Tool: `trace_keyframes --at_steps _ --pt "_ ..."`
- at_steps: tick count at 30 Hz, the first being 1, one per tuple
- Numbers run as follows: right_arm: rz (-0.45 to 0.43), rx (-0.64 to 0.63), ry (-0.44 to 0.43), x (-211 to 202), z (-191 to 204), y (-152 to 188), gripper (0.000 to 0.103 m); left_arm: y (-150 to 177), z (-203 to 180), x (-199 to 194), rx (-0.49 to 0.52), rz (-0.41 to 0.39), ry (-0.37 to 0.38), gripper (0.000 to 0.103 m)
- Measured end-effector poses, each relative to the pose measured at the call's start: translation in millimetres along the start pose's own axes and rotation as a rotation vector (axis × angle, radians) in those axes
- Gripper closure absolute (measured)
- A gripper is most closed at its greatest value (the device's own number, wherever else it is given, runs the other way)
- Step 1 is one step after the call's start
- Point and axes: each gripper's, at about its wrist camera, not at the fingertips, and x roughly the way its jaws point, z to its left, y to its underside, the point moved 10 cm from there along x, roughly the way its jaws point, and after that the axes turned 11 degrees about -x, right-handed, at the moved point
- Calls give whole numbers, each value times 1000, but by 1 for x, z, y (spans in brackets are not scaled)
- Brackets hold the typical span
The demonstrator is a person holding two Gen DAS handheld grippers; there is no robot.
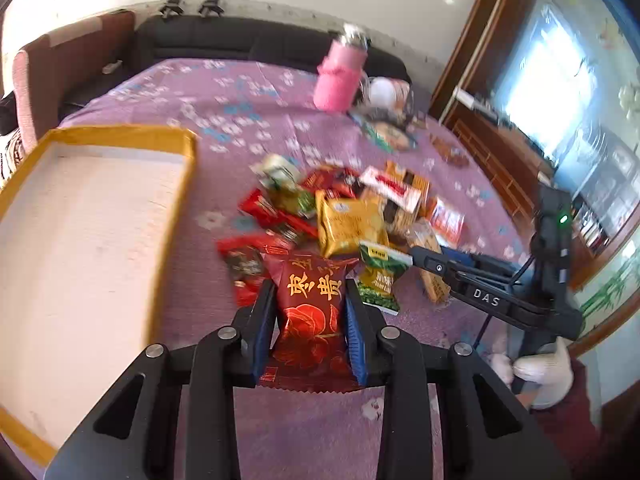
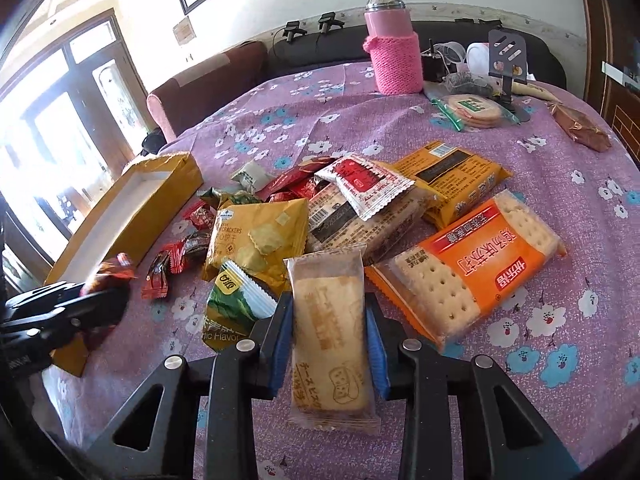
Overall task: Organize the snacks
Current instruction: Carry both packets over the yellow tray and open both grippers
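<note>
My left gripper (image 1: 310, 286) is shut on a red snack packet (image 1: 312, 320) with gold characters, held above the purple flowered cloth (image 1: 240, 96). A gold-rimmed white box (image 1: 120, 134) lies open just left of it. My right gripper (image 2: 328, 298) is shut on a pale cheese biscuit packet (image 2: 328, 340) at the near edge of the snack pile. That pile holds a yellow cracker bag (image 2: 256, 236), an orange cracker pack (image 2: 472, 276), a green packet (image 2: 236, 300) and several small red sweets. In the right wrist view the left gripper (image 2: 80, 308) shows at the far left, beside the box (image 2: 132, 216).
A pink knit-sleeved flask (image 2: 394, 52), a phone stand (image 2: 506, 60), a bag of round crackers (image 2: 474, 110) and a brown packet (image 2: 580, 128) stand at the far side. A white-gloved hand (image 1: 536, 368) holds the right tool. A dark sofa runs behind the table.
</note>
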Motion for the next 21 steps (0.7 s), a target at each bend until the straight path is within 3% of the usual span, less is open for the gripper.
trace_keyframes --at_steps 4,6,12,17,21 --pt "-67 53 -14 -27 -1 -12 69 -15 45 -49 -51 -82 -40 74" --pt "-109 95 -72 -50 10 -20 69 -21 75 -67 -71 -114 -95 73" --pt "-116 82 -304 -81 104 -57 69 -30 166 -94 -171 -172 -244 73" --pt "9 36 -481 -39 213 -64 70 -35 216 -93 -238 -170 -304 73" --pt "114 -7 -515 17 285 -59 70 -35 232 -78 -255 -136 -320 73"
